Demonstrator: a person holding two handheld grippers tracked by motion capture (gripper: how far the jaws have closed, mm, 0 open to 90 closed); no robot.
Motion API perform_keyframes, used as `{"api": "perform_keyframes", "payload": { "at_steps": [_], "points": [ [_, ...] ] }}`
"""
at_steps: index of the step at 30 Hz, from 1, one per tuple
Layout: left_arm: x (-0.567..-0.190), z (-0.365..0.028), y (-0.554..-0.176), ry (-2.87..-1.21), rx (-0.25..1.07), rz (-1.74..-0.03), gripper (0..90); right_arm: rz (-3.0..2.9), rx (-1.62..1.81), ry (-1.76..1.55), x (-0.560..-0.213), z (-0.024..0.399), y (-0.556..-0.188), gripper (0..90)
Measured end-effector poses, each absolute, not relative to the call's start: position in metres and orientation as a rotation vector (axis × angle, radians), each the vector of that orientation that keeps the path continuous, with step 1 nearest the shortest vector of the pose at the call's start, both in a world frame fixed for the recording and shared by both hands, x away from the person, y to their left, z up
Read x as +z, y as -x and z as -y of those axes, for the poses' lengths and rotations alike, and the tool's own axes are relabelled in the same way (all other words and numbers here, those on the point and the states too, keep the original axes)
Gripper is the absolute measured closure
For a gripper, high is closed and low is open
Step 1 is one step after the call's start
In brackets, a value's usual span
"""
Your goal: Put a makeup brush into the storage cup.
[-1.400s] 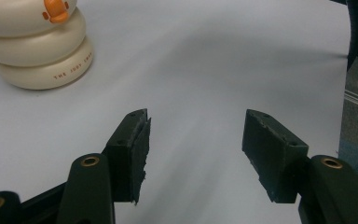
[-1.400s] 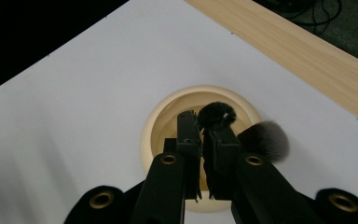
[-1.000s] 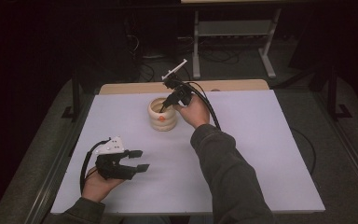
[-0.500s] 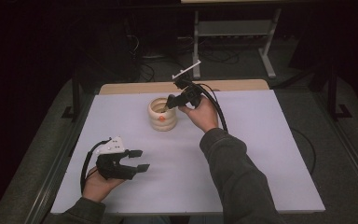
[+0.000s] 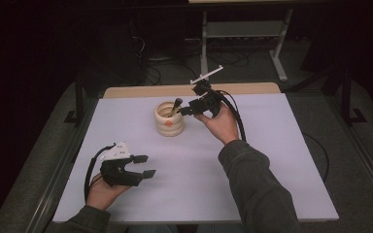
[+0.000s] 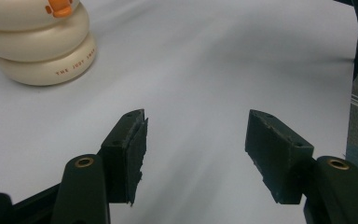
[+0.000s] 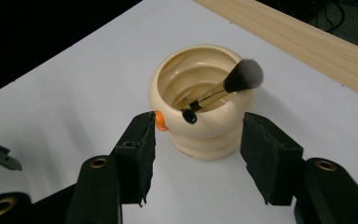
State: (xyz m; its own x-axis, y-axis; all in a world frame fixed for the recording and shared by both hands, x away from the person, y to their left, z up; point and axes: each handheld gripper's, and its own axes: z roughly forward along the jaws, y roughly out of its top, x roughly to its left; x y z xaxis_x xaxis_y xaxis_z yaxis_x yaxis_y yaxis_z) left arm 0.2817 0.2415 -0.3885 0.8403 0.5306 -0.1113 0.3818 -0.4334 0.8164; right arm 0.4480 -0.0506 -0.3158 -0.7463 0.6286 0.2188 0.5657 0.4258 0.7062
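Since the earlier frame, the right claw (image 5: 187,109) has drawn back from the cream pot (image 5: 169,119) toward 3 o'clock. Its jaws have just been opening; they stand released, with nothing between them. The makeup brush (image 7: 223,87) now rests in the pot, bristle head up, leaning on the rim at the 2 o'clock side of the mouth in the right gripper view.

Markings: the lowest ring of the pot (image 6: 42,39) carries small brown lettering, "THE JUST", followed by a word too blurred to read. An orange tab (image 7: 160,121) sits on the pot's outer wall.

The left claw (image 5: 144,165) lies at 7 o'clock from the pot, well apart from it, jaws released and empty.

Surface: the counter (image 5: 272,160) is a white sheet with a pale wooden strip (image 5: 252,89) along its far edge. The pot stands near the far middle.

Room: dark, grey floor, with a white metal stand (image 5: 245,29) and loose cables (image 5: 175,68) beyond the counter at 12 o'clock.
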Motion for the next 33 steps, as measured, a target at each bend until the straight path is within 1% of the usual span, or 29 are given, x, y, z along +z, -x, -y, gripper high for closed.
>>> {"api": "perform_keyframes", "payload": {
  "at_steps": [11,33],
  "points": [
    [-0.390,-0.239,-0.281,-2.087,0.208,-0.664,37.5,-2.548,1.264,-1.088,-0.323,0.073,-0.432,40.4],
    [-0.389,-0.240,-0.282,-2.101,0.216,-0.659,37.4,-2.548,1.251,-1.102,-0.341,0.095,-0.415,39.4]
  ]
}}
